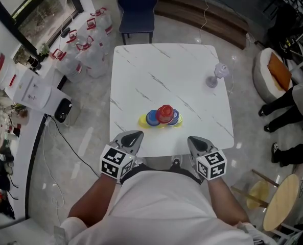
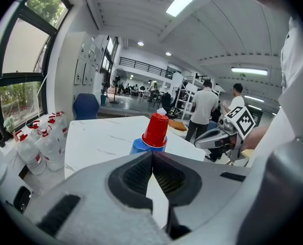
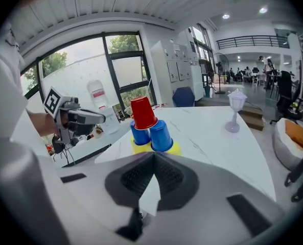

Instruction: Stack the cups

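A small pyramid of upturned cups stands near the front of the white marble table [image 1: 166,70]. A red cup [image 1: 165,113] tops two blue cups [image 1: 152,118], with yellow cups [image 1: 143,121] at the base. My left gripper [image 1: 133,136] hovers at the table's front edge, left of the pyramid, shut and empty. My right gripper [image 1: 194,140] sits at the same edge to the right, also shut with nothing in it. In the left gripper view the red cup [image 2: 156,130] rises just beyond the closed tips. The right gripper view shows the red cup [image 3: 142,113] over the blue cups [image 3: 161,136].
A clear stemmed glass [image 1: 217,74] stands at the table's right side. A blue chair [image 1: 137,9] is at the far end. Water jugs [image 1: 87,50] crowd the floor on the left. People [image 1: 289,103] and a wooden stool [image 1: 281,200] are on the right.
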{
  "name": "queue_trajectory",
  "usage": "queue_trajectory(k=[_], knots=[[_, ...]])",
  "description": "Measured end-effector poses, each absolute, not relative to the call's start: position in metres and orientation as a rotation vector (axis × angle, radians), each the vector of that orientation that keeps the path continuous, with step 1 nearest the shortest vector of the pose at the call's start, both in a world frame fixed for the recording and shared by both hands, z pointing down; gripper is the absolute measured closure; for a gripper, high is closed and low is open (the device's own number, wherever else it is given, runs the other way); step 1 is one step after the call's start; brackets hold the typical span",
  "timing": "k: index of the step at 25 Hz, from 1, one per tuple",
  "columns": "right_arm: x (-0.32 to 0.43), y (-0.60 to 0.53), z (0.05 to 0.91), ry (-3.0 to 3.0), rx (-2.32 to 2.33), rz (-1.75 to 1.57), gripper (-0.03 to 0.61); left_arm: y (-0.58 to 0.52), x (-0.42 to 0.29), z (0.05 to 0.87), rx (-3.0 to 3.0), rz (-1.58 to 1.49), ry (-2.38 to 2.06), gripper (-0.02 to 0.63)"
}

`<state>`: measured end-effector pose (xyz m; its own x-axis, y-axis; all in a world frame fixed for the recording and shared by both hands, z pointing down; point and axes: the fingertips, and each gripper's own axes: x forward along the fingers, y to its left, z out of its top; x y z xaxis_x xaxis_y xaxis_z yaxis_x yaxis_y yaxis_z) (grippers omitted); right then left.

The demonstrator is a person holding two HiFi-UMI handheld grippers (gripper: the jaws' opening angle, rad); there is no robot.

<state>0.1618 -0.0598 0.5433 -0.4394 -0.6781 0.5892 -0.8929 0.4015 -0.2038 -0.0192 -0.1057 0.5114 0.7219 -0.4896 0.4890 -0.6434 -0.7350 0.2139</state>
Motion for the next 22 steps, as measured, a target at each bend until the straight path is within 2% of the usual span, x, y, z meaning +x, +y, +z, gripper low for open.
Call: queue_trajectory(k=[22], knots=[[0.1587, -0.0662, 0.5459, -2.255, 1.302, 0.692, 0.574, -0.1099, -0.0205, 0.5131, 2.551, 0.579, -0.893, 0.606]])
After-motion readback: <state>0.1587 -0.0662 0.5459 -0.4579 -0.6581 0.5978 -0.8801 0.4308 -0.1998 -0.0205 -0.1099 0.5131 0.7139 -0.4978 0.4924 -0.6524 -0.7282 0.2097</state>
